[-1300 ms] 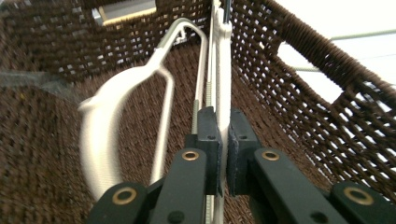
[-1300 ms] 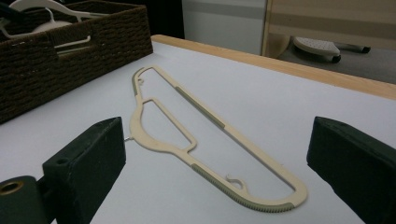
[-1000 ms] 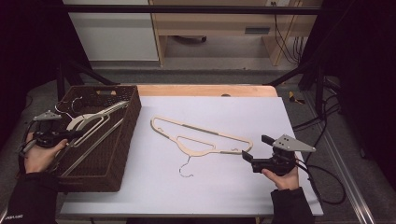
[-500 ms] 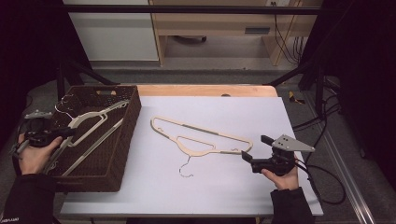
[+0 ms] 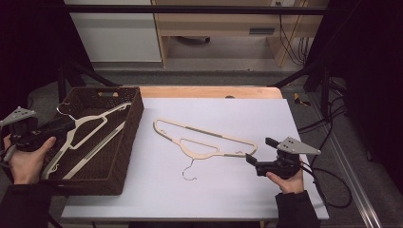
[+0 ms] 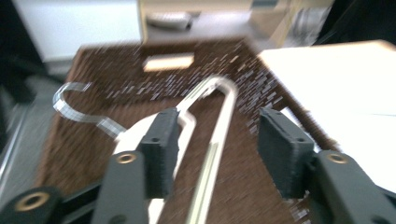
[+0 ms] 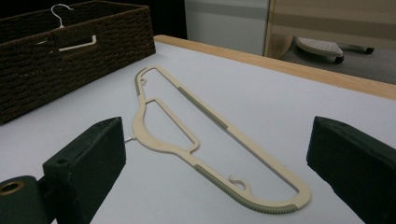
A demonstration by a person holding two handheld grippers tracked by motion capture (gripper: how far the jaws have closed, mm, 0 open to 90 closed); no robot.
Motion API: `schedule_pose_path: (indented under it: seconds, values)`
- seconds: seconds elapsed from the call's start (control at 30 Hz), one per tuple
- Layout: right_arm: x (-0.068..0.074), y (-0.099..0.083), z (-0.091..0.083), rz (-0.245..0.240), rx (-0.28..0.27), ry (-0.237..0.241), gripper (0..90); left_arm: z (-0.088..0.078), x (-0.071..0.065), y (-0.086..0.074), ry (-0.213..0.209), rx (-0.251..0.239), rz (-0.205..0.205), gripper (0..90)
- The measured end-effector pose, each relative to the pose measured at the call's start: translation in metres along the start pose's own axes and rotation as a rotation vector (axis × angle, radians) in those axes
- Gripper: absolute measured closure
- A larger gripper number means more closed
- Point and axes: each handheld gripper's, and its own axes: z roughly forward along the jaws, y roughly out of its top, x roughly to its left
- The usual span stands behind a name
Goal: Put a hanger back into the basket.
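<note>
Your left hand-held gripper (image 5: 66, 124) gapes over the wicker basket (image 5: 124, 142), empty; its view is motion-blurred. White hanger (image 5: 88, 126) lies inside the basket. Your right hand-held gripper (image 5: 250, 160), wide open, sits beside the cream hanger (image 5: 204, 138) on the surface (image 5: 214, 190) right of the basket.

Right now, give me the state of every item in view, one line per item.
Beige hanger: lying flat on the table, untouched, hook toward the person.
White hanger: in the basket, tilted, upper end resting on the far rim.
Basket: upright at the table's left end, holding hangers.
Left gripper: open, jaws either side of the white hanger.
Right gripper: open, aimed at the beige hanger's near end.
</note>
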Motion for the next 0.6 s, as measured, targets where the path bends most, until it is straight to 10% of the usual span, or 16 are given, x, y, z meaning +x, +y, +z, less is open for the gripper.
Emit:
schedule_pose_path:
  seconds: [0.6]
  values:
    - [0.0, 0.001, -0.002, 0.004, -0.023, 0.008, 4.5, 0.016, -0.105, -0.008, -0.231, -0.17, 0.071, 12.7]
